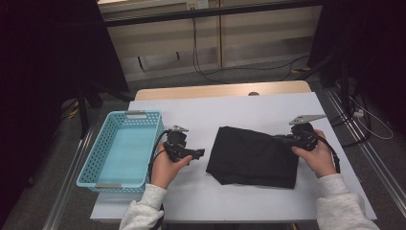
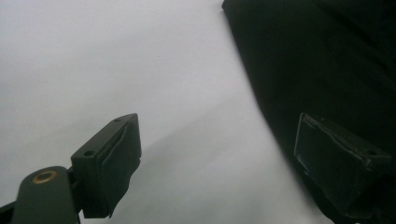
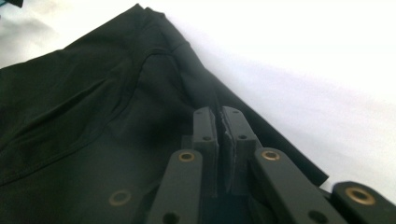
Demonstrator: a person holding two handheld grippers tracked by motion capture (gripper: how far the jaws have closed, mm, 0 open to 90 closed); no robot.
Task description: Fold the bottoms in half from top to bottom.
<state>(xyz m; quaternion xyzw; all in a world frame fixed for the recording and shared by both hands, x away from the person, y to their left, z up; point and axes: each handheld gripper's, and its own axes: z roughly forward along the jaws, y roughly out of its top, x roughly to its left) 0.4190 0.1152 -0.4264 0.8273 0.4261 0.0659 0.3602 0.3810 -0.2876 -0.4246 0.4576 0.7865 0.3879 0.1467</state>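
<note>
A: Right gripper [image 3: 219, 122] has its jaws pressed together over the right edge of the cloth [image 1: 253, 155]. From its own view I think a thin bit of fabric sits between the pads, but the black on black makes it hard to be sure.

B: And where does the cloth lie?

A: Flat and folded on the white bench [image 1: 239, 108], a little right of the middle. Its left edge is near the left gripper [image 1: 197, 153], which does not touch it.

B: How does the left gripper stand?

A: Jaws wide, with nothing between them. In its own view one pad is over the bare bench and the other is in front of the dark cloth.

B: So what is the step now, in your opinion?

A: I judge that the right side lifts its edge to fold the cloth or to carry it. To do it well, the hand should rise slowly and check that the fabric comes up with the pads. If the grip has caught one layer, the fold will open, so a deeper bite may be needed.

B: And the left one?

A: It should go forward, take the near left edge and close on all layers. The blue basket [image 1: 122, 148] waits at the left of the bench, well apart from the cloth.
</note>
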